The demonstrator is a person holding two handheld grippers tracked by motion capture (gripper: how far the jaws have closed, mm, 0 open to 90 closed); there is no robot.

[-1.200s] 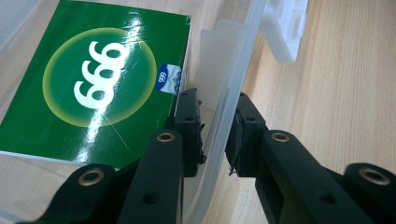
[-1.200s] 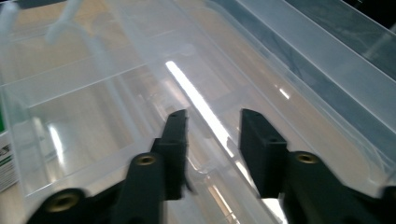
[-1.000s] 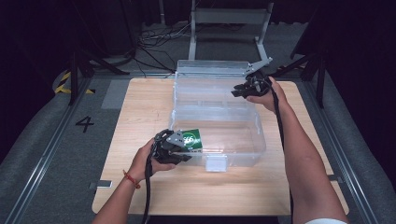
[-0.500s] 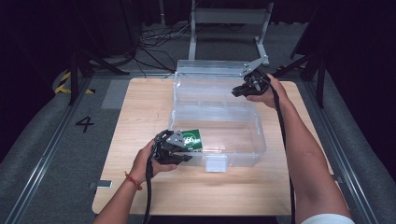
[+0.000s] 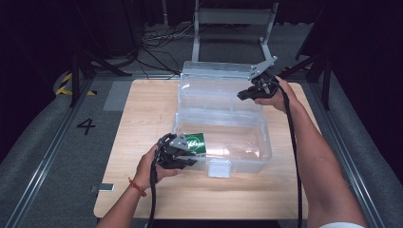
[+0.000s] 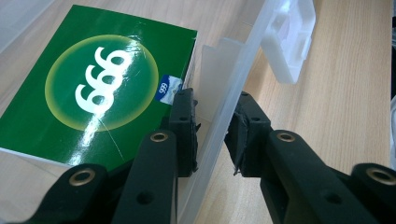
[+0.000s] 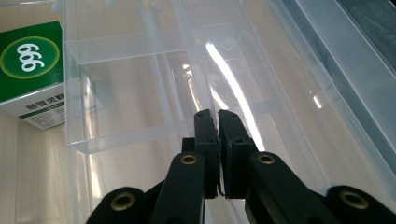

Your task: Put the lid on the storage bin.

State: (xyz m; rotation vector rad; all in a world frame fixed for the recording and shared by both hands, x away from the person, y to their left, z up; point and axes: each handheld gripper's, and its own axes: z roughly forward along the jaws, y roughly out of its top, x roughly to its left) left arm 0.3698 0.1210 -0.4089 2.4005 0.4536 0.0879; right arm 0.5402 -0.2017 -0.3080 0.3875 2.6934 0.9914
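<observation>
A clear plastic box [image 5: 266,142] with dividers stands on the wooden table, and its lid [image 5: 214,90] is raised at the back. A green carton marked 666 [image 5: 196,142] lies in the front left compartment. My left gripper [image 5: 190,154] sits astride the box's front wall [image 6: 219,121], one jaw inside beside the carton [image 6: 93,88] and one outside, pressed on the wall. My right gripper [image 5: 242,95] is shut on the lid's right edge. In the right gripper view its jaws [image 7: 217,114] meet on thin clear plastic, with the carton [image 7: 32,60] seen through it.
The box's white latch [image 5: 219,167] hangs at the middle of the front wall, right of my left gripper. Bare table [image 5: 142,109] lies left of the box and in front of it. A metal frame [image 5: 233,19] stands on the floor beyond the table.
My right gripper has shifted slightly up and back with the lid. The left gripper and the green carton have stayed in place.
</observation>
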